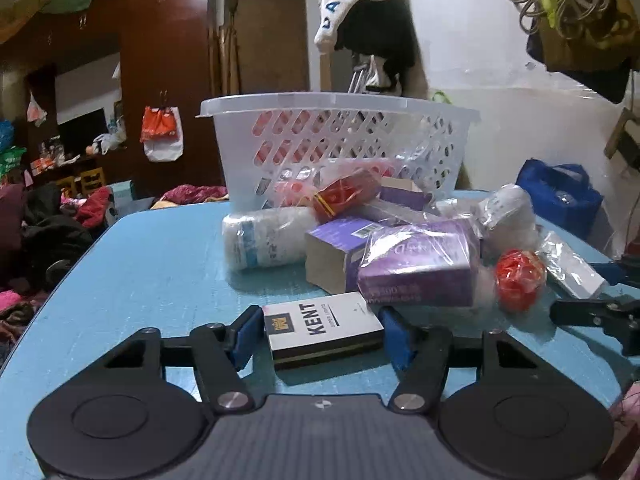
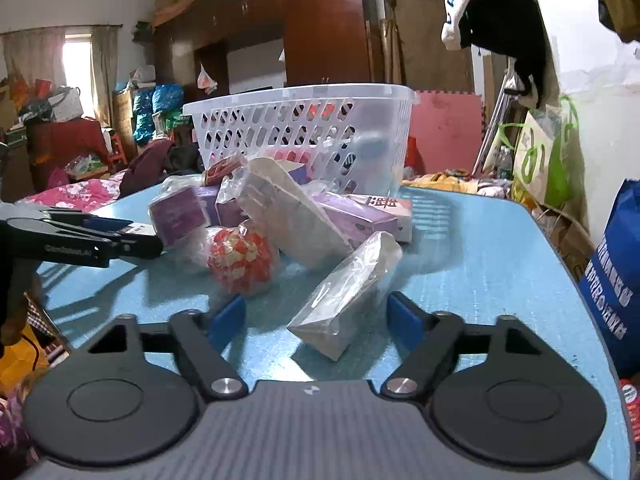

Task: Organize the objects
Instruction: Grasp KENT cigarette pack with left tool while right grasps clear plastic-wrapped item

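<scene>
A white and black KENT cigarette box [image 1: 320, 326] lies flat on the blue table [image 1: 140, 264]. My left gripper [image 1: 322, 336] is shut on it, a blue pad against each side. In the right wrist view a long white box in clear plastic [image 2: 348, 292] lies slantwise between the pads of my right gripper [image 2: 316, 320]. That gripper is open, and table shows between the left pad and the box. Behind the pile stands a white slotted basket [image 1: 340, 104] with reddish things inside. Each gripper also shows at the edge of the other's view: the right gripper [image 1: 592, 312], the left gripper [image 2: 100, 240].
The pile holds a purple tissue pack [image 1: 416, 268], a red ball in plastic [image 2: 240, 260], a wrapped white roll [image 1: 264, 240], a red box [image 1: 344, 194] and purple cartons. A blue bag [image 2: 616, 272] stands past the table's right edge. Clothes and clutter fill the room behind.
</scene>
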A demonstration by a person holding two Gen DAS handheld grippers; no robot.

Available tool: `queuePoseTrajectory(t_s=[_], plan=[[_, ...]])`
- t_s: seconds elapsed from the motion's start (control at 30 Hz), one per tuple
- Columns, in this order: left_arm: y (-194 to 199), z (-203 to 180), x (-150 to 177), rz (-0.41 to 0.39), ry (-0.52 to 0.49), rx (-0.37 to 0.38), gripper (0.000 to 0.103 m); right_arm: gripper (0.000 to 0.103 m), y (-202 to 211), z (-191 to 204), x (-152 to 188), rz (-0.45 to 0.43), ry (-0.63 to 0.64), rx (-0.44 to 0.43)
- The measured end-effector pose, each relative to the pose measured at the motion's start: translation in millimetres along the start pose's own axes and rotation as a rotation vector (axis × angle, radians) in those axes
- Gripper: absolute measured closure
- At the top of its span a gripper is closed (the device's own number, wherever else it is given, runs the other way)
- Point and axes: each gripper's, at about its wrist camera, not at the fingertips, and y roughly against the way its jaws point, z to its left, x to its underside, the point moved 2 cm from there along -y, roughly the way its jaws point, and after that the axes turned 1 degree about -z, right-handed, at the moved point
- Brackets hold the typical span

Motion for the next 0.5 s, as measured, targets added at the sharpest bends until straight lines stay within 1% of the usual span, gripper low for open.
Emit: queuePoseTrajectory(t_s=[0.03, 0.1, 0.17, 0.3, 0.4, 0.47, 0.5], plan=[[-0.3, -1.5, -0.4, -0.001, -0.009, -0.003, 0.036, 0.036, 1.0, 0.5, 0.5, -0.003, 0.007, 0.003], [-0.6, -4.6, -1.5, -0.007, -0.022, -0.01, 0.036, 0.044, 2.2, 1.1, -0.4, -0.007, 0.009, -0.001], [2.5, -4.8, -2.4, -0.026, -0.033, -0.023, 0.036, 0.048, 3.7, -1.7, -1.0, -0.008, 0.004, -0.006], [12.0, 3.7, -7.0, -0.068, -0.013, -0.026, 0.036, 0.054, 7.0, -5.7, -1.2, -0.01, -0.002, -0.001], [16.1, 11.0, -9.0, -0.085, -0.004, -0.046, 0.036, 0.057, 8.3, -6.2, -0.4, -0.01, -0.003, 0.005], [14.8, 14.5, -9.3, -0.079, 0.002, -0.049, 0.036, 0.056, 9.0, -8.0, 0.2, -0.011, -0.006, 0.007], [13.2, 15.1, -8.9, -0.073, 0.001, -0.052, 0.036, 0.052, 9.0, -7.9, 0.9, -0.01, -0.008, 0.01]])
